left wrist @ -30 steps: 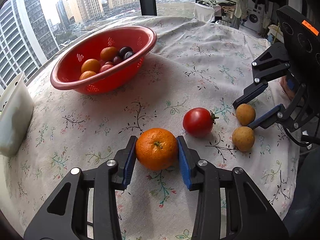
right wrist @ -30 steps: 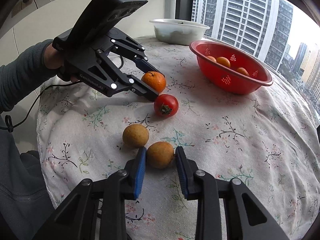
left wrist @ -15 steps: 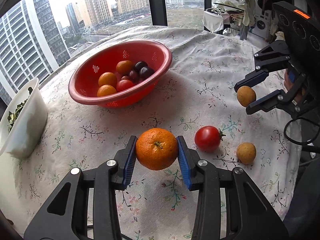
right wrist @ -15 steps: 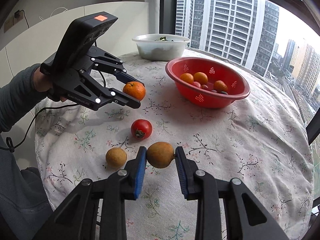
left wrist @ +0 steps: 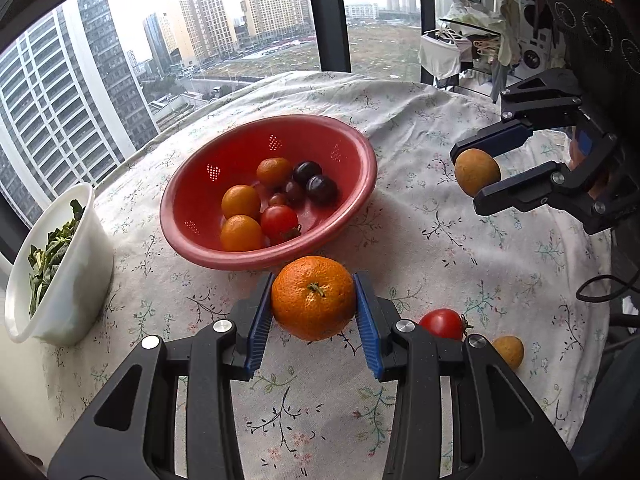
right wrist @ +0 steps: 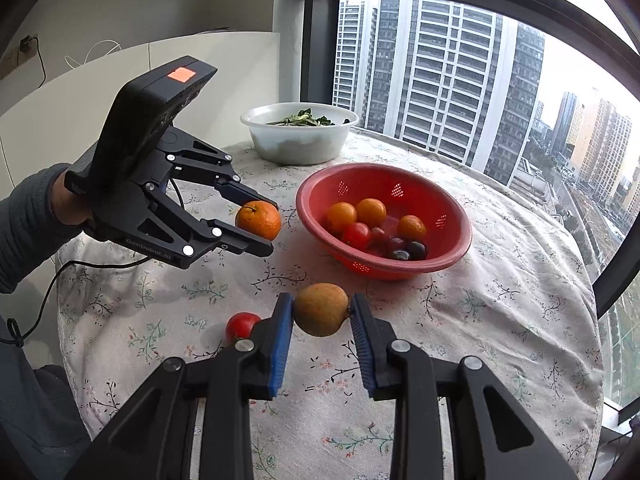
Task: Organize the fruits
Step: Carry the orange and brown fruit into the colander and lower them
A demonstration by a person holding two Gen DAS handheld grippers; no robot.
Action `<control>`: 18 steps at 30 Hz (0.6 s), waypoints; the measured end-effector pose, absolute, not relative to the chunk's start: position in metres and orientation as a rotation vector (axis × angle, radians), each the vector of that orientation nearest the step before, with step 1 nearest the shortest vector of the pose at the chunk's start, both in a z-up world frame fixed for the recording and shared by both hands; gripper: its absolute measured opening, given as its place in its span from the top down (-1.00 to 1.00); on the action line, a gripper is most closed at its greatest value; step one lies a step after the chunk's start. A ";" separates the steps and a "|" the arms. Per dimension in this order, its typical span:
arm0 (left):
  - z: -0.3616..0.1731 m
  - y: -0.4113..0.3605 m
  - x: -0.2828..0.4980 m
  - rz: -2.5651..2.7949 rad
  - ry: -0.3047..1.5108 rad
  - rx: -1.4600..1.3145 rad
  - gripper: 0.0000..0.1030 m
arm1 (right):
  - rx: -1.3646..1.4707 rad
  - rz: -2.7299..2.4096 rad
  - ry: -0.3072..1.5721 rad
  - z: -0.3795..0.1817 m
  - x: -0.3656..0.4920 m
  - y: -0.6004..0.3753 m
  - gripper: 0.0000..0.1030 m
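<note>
My left gripper (left wrist: 314, 307) is shut on an orange mandarin (left wrist: 313, 297) and holds it in the air just short of the red colander (left wrist: 352, 152). It also shows in the right wrist view (right wrist: 262, 224), left of the colander (right wrist: 452, 258). My right gripper (right wrist: 320, 316) is shut on a brown round fruit (right wrist: 320, 309), held above the cloth before the colander. It shows in the left wrist view (left wrist: 480, 172) too. A red tomato (left wrist: 442, 323) and a second brown fruit (left wrist: 509, 351) lie on the cloth.
The colander holds several oranges, tomatoes and dark plums. A white bowl of greens (left wrist: 60, 264) stands left of it, also in the right wrist view (right wrist: 298, 134). The round table (right wrist: 520, 320) has a floral cloth, with windows behind.
Both grippers have lifted their fruit off the cloth and moved toward the red colander. The tomato and the other brown fruit stayed on the cloth.
</note>
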State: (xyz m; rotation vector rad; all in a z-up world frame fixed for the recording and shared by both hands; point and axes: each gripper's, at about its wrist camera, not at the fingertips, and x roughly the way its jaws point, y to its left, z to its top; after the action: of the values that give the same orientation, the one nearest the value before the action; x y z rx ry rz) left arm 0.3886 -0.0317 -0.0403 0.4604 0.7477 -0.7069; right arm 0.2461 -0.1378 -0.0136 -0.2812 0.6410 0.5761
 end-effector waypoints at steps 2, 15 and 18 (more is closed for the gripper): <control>-0.038 -0.034 0.395 -0.703 0.745 0.459 0.29 | -0.281 0.577 0.631 -0.008 0.253 -0.136 0.38; -0.029 -0.048 0.448 -0.659 0.743 0.427 0.29 | -0.275 0.538 0.618 0.009 0.304 -0.125 0.38; -0.033 -0.053 0.460 -0.654 0.752 0.422 0.29 | -0.270 0.505 0.639 0.007 0.319 -0.124 0.38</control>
State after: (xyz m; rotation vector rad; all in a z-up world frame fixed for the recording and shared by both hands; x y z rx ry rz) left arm 0.4602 -0.0535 -0.0332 0.4222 0.7521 -0.6542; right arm 0.3195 -0.1238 0.0071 -0.2696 0.6393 0.5049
